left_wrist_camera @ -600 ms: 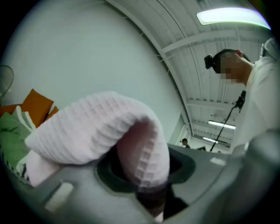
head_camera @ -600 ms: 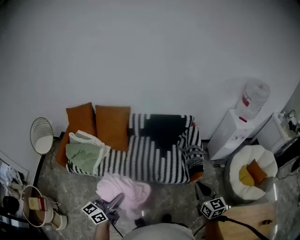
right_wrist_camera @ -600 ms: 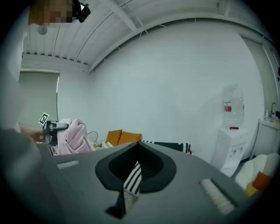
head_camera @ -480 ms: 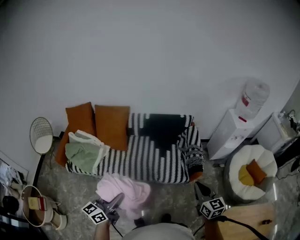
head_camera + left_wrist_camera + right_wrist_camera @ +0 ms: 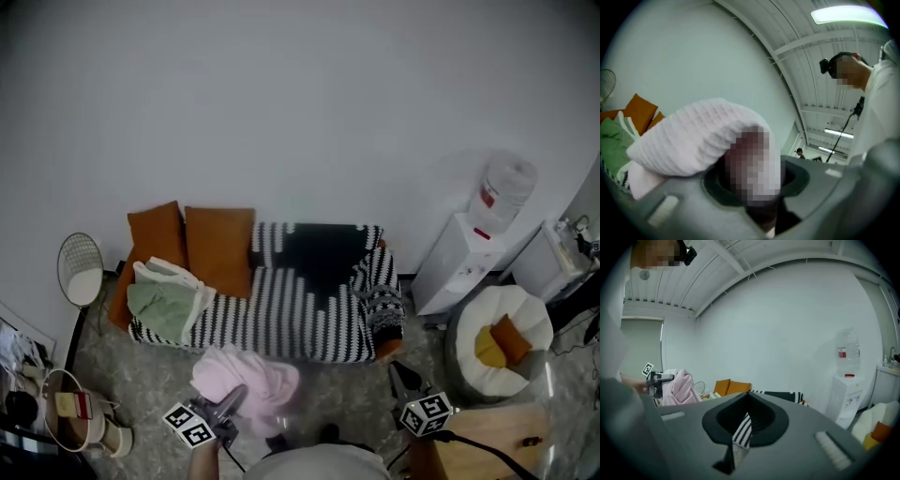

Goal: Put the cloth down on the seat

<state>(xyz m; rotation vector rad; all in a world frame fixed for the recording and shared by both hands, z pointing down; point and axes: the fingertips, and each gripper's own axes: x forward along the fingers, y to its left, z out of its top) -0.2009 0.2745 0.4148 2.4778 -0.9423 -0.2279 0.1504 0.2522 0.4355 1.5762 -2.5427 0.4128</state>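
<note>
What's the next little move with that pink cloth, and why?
Probably carry the left gripper forward over the sofa: the pink cloth hangs in its grip short of it, and the sofa's striped middle lies bare.

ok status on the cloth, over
Left gripper shut on pink waffle-weave cloth, held short of the black-and-white striped sofa. Right gripper shut, empty. Seat middle free; green garment on its left end.

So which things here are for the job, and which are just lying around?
For the job:
- pink cloth, held in the left gripper
- striped sofa seat, where it goes

Just lying about:
- orange cushions
- green cloth on the sofa
- water dispenser
- white beanbag
- fan
</note>
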